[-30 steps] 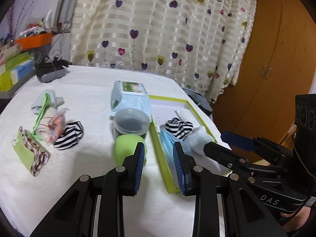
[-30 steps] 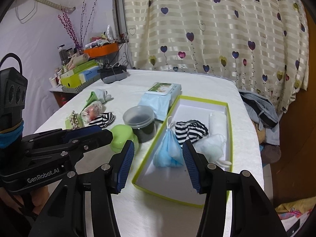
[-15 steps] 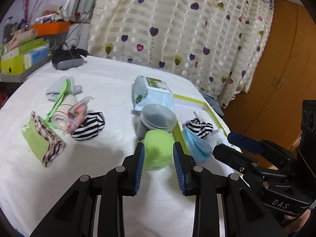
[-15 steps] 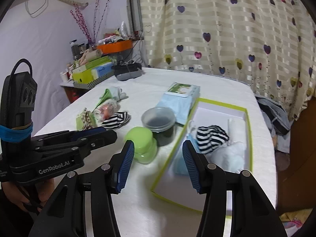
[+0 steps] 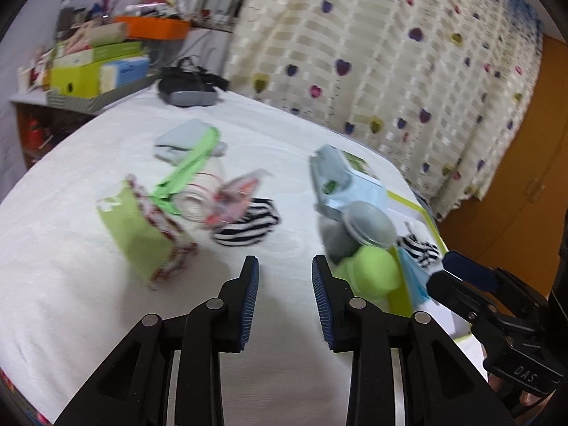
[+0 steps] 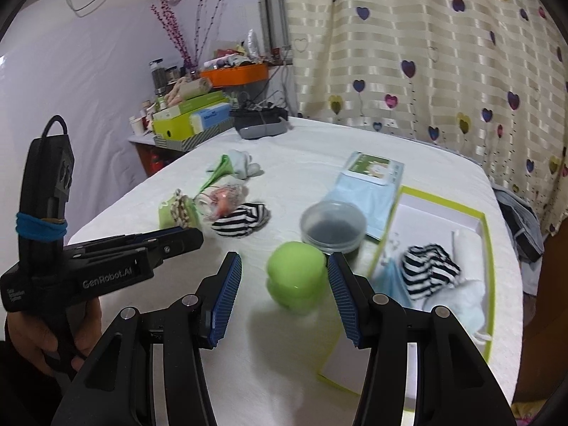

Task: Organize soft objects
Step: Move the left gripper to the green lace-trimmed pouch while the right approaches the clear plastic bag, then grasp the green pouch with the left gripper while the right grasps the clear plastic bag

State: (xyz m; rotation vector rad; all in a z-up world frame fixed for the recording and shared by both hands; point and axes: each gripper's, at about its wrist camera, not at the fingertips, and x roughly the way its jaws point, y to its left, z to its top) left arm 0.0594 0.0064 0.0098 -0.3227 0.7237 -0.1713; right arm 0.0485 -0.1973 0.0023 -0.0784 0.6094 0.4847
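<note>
A green-rimmed white box (image 6: 484,234) at the right holds a striped sock (image 6: 427,271), a blue mask (image 6: 392,284) and white cloth (image 6: 465,294). On the white table lie another striped sock (image 5: 248,225) (image 6: 241,220), a green patterned cloth (image 5: 142,234) (image 6: 177,209), a clear pouch with pink contents (image 5: 227,198) and a grey-white cloth with a green strip (image 5: 188,142). My left gripper (image 5: 285,277) is open and empty, near the loose striped sock. My right gripper (image 6: 284,284) is open, its fingers on either side of a green ball-shaped container (image 6: 296,280) without touching it.
A grey lidded tub (image 6: 333,225) and a wet-wipe pack (image 6: 372,181) stand beside the box. A black device (image 6: 261,122) lies at the table's far edge. A cluttered shelf (image 6: 198,117) stands at the left, a curtain behind, a wooden wardrobe (image 5: 514,184) at the right.
The left gripper has swung left from the box and green container towards the loose clothes. The right gripper has also shifted left, from the box to the green container. Both stayed open.
</note>
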